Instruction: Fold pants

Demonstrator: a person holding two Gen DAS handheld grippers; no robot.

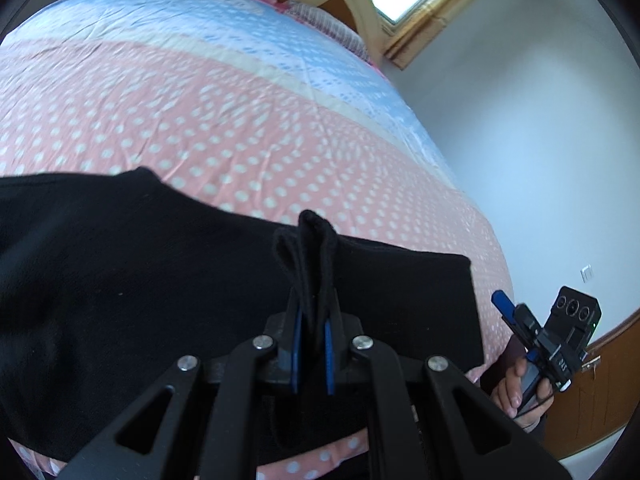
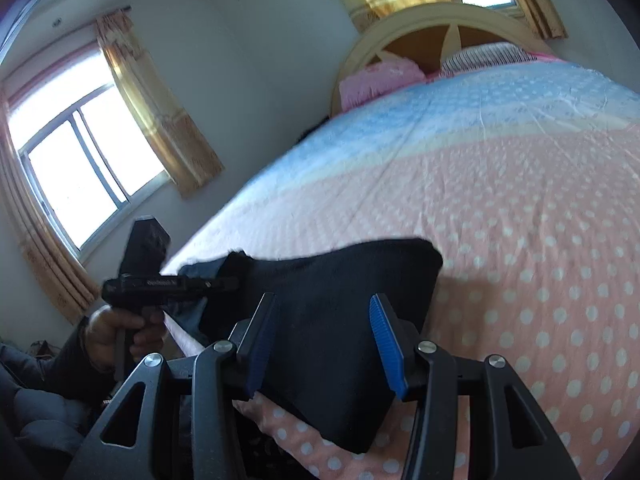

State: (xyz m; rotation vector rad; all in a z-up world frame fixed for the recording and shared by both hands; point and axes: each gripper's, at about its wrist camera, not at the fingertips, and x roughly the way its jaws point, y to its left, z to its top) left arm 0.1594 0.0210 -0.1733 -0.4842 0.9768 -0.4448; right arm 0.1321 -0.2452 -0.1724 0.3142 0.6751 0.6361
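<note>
Black pants (image 1: 140, 280) spread flat near the bed's near edge, long axis running along that edge, left to right in the left wrist view. Lying on a pink polka-dot quilt (image 1: 200, 120). Left claw (image 1: 312, 320) pressed together, pinching a raised fold of the pants. Right claw (image 2: 320, 320) spread apart above the fabric, gripping nothing. No containers visible.

Polka-dot bedspread (image 1: 208, 120) w/ pink pillow (image 2: 380, 80) at headboard (image 2: 436, 24) edge (striped pillow (image 2: 488, 56) beside); curtained window (image 2: 76, 168).
</note>
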